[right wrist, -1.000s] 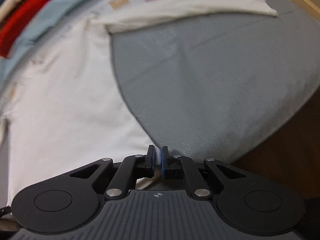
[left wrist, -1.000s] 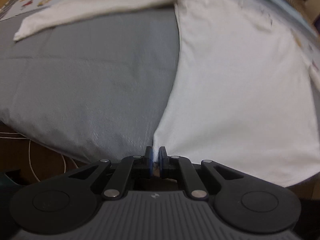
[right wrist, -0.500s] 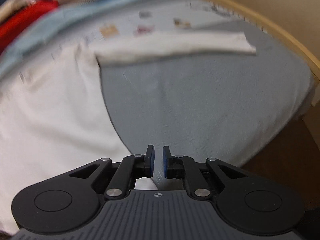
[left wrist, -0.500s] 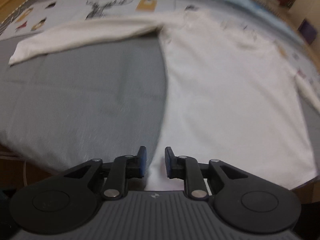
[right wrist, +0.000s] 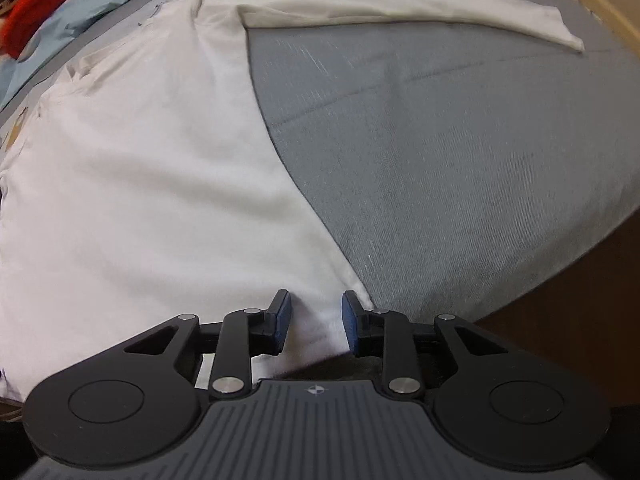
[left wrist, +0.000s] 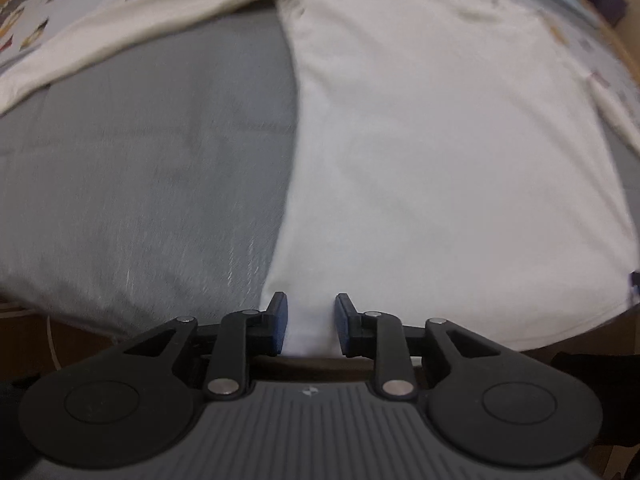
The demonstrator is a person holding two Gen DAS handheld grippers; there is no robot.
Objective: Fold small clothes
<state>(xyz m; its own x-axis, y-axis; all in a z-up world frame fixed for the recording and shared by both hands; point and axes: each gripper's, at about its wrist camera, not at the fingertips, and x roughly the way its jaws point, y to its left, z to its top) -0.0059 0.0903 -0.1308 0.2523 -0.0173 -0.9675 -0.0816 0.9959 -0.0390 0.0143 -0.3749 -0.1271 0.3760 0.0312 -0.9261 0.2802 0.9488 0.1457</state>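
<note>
Both the left gripper [left wrist: 307,322] and right gripper [right wrist: 316,322] have just been opening, dropping the white shirt's [left wrist: 440,152] near hem; jaws apart. Smooth the corners before regrasping.

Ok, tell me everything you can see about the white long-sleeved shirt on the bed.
The white long-sleeved shirt looks like soft, thin cotton. It lies spread flat on the grey bed cover, body smooth, hem at the near edge, both sleeves stretched out sideways. One sleeve ends in a cuff toward the bed's side. The left gripper and the right gripper hang over the hem corners, jaws just opened, cloth between them but unpinched.
</note>
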